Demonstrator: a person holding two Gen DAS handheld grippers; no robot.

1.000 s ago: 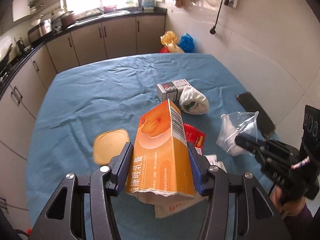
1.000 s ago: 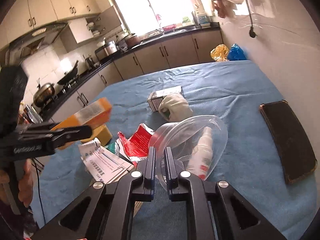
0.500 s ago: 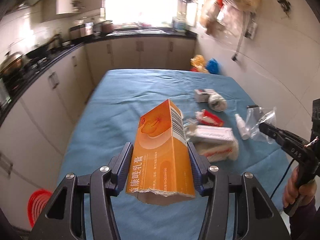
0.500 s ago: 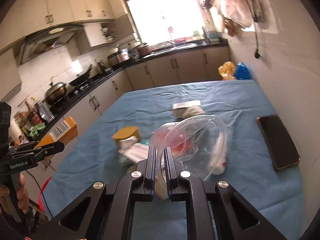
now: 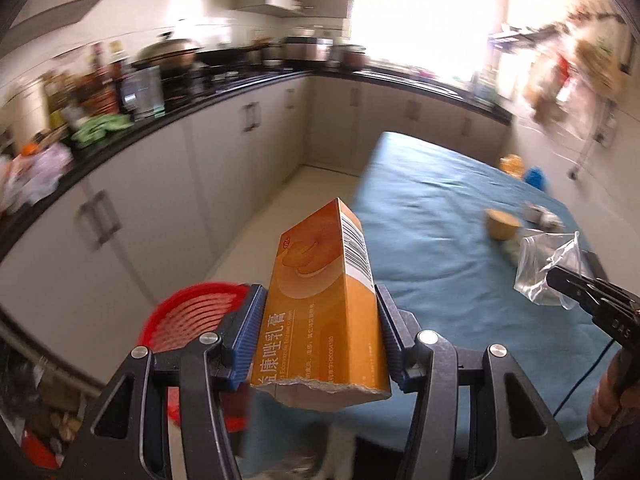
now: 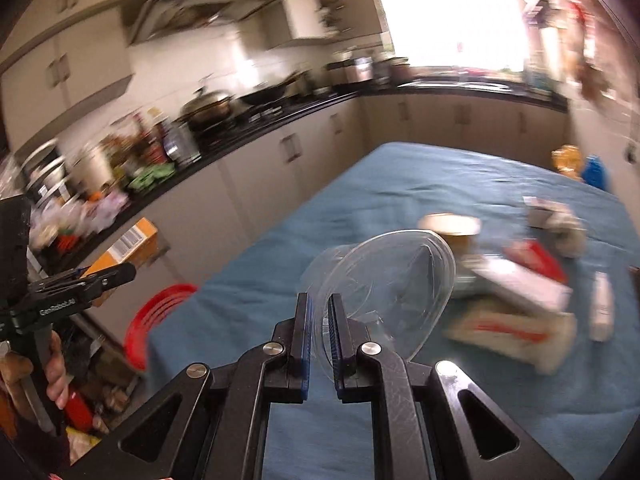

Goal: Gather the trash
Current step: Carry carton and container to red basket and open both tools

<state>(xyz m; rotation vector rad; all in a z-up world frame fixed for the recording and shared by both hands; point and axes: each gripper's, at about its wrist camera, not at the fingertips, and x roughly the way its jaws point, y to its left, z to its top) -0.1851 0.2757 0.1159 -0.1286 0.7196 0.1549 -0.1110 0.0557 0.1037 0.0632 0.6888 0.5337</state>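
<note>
My left gripper [image 5: 318, 312] is shut on a tall orange carton [image 5: 324, 304] with a torn lower end, held in the air beyond the table's left edge, above and right of a red slatted bin [image 5: 192, 316] on the floor. It also shows in the right wrist view [image 6: 120, 276] with the carton [image 6: 128, 244]. My right gripper [image 6: 319, 312] is shut on the rim of a clear plastic cup [image 6: 384, 280], held above the blue table [image 6: 400, 184]. In the left wrist view the right gripper [image 5: 560, 276] holds the cup [image 5: 548, 264].
On the blue cloth lie a tan lid [image 6: 448, 226], a red packet [image 6: 536, 256], white papers and boxes [image 6: 516, 312], a small white bottle [image 6: 602, 312] and a grey box [image 6: 540, 212]. Kitchen cabinets [image 5: 224, 160] run along the left. The red bin shows in the right wrist view [image 6: 156, 320].
Both grippers have swung left, away from the table middle toward the cabinets and the floor. The red bin has come into view. Both keep their hold on carton and cup.
</note>
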